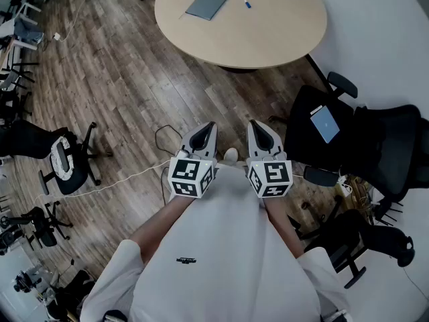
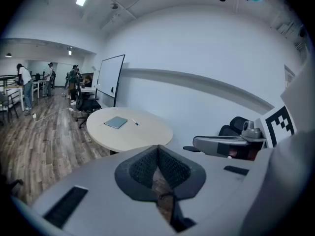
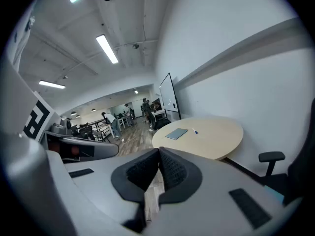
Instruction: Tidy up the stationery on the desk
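Note:
A round beige desk (image 1: 268,35) stands ahead of me across the wood floor. On it lie a grey-blue notebook (image 1: 208,3) and a small pen with a blue tip (image 1: 244,0). The notebook (image 2: 116,122) and pen (image 2: 134,123) also show in the left gripper view, and the notebook (image 3: 176,133) and pen (image 3: 195,131) in the right gripper view. My left gripper (image 1: 206,130) and right gripper (image 1: 257,129) are held side by side in front of my chest, well short of the desk. Both are shut with nothing between the pads.
A black office chair (image 1: 348,139) with a blue-lit tablet (image 1: 325,123) on its seat stands to my right. More chairs (image 1: 64,159) stand at the left. A white cable (image 1: 114,183) runs over the floor. People and a whiteboard (image 2: 111,77) are far back.

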`<state>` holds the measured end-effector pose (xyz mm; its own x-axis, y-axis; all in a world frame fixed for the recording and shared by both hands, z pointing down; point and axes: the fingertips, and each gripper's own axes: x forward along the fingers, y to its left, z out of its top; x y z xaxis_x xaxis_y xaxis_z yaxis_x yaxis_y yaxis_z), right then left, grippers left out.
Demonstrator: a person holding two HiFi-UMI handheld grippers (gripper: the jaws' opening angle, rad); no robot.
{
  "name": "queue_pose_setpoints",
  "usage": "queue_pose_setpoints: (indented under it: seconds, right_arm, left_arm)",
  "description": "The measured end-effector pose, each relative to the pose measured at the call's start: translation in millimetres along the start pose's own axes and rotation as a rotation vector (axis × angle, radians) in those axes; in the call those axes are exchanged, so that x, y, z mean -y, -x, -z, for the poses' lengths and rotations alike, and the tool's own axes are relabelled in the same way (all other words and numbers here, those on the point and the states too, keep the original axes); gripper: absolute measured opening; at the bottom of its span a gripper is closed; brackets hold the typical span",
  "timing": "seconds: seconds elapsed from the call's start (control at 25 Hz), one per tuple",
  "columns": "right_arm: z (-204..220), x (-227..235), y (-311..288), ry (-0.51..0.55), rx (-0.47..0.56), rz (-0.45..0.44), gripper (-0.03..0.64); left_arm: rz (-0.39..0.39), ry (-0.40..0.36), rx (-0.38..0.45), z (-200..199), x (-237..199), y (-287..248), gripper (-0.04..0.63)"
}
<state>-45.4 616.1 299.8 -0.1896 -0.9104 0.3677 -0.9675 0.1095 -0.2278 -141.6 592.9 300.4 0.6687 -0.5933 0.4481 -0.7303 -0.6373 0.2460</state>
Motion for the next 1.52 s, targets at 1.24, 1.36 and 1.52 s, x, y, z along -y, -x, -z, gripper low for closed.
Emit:
queue_pose_setpoints:
  seconds: [1.24,1.36,1.52]
  right_arm:
    - [-68,43,-158,-0.090,-0.046,0.069,0.034]
    - [-104,48,-199,-0.089,-0.031,0.085,0.034]
    - [-136,51,-252,-0.109,-0.020,0.117,0.033]
  left_arm:
    - [0.078,0.110,-0.035,-86,-110,-127,0.020]
    - [0.094,0.101,-0.021,-123,-140,-154,0.020]
    - [0.127,0.100,-0.024,-161,-183,-186,0.020]
